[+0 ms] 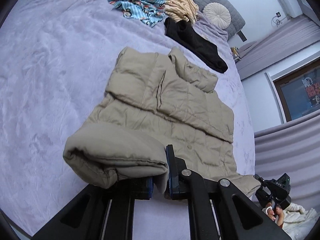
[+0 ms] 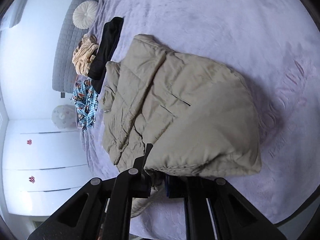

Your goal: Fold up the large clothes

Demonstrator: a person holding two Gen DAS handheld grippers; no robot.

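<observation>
A beige padded vest [image 1: 164, 104] lies on the lilac bed cover [image 1: 50, 64], collar at the far end. My left gripper [image 1: 160, 186] is shut on the vest's near hem, whose left corner is lifted and curled over. The right gripper's body [image 1: 274, 188], held by a hand, shows at the lower right of the left wrist view. In the right wrist view the vest [image 2: 180, 104] bulges up over my right gripper [image 2: 158, 186], which is shut on the hem's other corner. The fabric hides most of both fingers there.
At the bed's far end lie a blue cartoon-print garment [image 1: 138, 2], a cream striped garment [image 1: 180, 6] and a black garment [image 1: 196, 42]. A round white cushion [image 1: 217, 15] leans on the grey headboard [image 2: 66, 46]. White drawers [image 2: 46, 160] stand beside the bed.
</observation>
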